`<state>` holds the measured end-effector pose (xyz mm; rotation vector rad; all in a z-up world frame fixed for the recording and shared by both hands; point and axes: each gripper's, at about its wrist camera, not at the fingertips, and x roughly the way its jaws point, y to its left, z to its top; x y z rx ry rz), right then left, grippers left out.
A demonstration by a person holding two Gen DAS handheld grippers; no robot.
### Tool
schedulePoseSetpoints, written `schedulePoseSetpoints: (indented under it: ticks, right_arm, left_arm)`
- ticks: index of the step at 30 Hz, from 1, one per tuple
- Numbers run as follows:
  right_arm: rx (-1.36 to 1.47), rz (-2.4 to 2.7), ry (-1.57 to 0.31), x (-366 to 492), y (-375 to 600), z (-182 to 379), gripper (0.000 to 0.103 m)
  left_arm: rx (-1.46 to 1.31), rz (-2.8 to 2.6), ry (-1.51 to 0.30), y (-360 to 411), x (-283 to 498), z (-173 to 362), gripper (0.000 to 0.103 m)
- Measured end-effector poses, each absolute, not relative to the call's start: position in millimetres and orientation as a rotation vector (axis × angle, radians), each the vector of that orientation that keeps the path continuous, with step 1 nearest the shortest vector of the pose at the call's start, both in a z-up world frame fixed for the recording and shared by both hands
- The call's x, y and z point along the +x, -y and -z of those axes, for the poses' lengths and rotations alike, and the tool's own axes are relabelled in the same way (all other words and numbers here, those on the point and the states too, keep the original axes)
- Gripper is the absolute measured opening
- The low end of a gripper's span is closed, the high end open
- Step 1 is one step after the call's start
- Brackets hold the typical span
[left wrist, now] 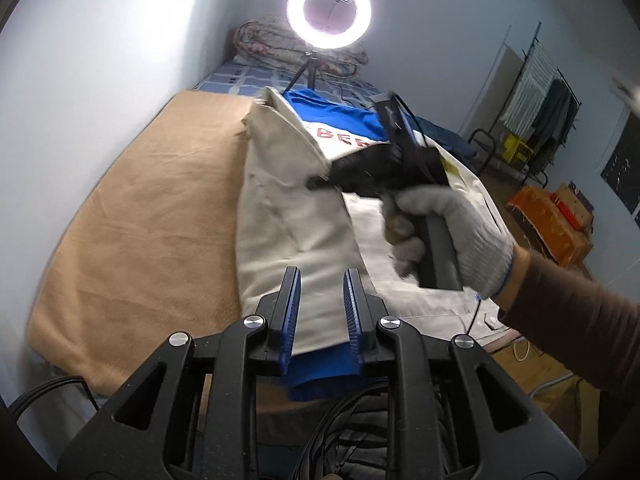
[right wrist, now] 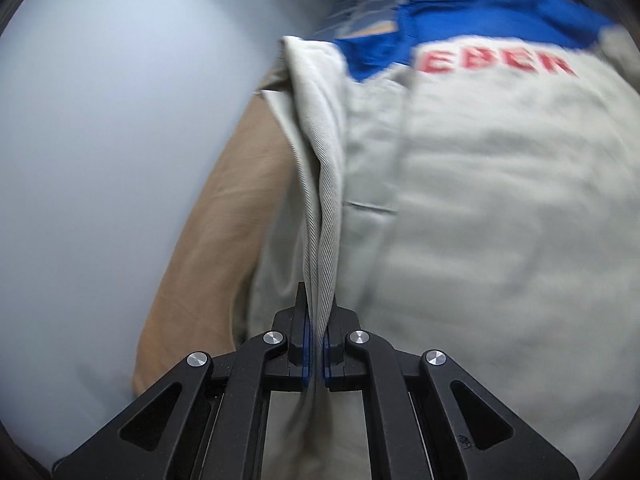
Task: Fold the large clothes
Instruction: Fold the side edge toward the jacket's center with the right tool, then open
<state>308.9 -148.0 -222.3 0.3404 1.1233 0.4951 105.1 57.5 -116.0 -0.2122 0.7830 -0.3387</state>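
Note:
A large cream jacket (left wrist: 288,208) with a blue yoke and red letters lies on a tan blanket (left wrist: 140,220) on the bed. My left gripper (left wrist: 322,280) is open, its jaws apart around the jacket's near hem, where blue fabric shows between them. My right gripper (left wrist: 316,182), held by a gloved hand (left wrist: 448,232), is shut on a folded edge of the jacket and lifts it. In the right wrist view the right gripper (right wrist: 318,320) pinches that cream fold, with the jacket (right wrist: 480,200) spread to its right.
A lit ring light (left wrist: 329,11) on a tripod stands at the bed's far end before a rolled quilt (left wrist: 264,46). A white wall (left wrist: 80,80) runs along the left. A clothes rack (left wrist: 540,92) and orange boxes (left wrist: 552,220) stand at the right.

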Motion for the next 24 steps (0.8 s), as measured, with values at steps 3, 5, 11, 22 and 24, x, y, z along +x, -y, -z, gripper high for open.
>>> schedulePoseSetpoints:
  ticks: [3,5,11,22,24]
  right_arm:
    - [0.355,-0.469,-1.150,296.2,157.3,232.4,0.003]
    - [0.379,-0.453,-1.162,297.1,163.8,242.6,0.003]
    - [0.312,-0.452,-1.177,305.8,157.5,249.6,0.007]
    - [0.084,-0.513,-0.932,343.6,109.0,156.9,0.063]
    - [0.027,-0.494,-0.912,357.1,93.0,149.3,0.070]
  left_arm:
    - [-0.240,0.307,-0.820,-64.3,115.6,127.1,0.020]
    - [-0.248,0.295,-0.842,-60.6,123.8,137.4,0.020]
    - [-0.199,0.333,-0.908,-40.7,149.3,168.9,0.020]
    - [-0.143,0.394,-0.958,-9.8,171.8,201.8,0.020]
    - [-0.142,0.400,-0.956,-9.7,174.8,202.4,0.020]
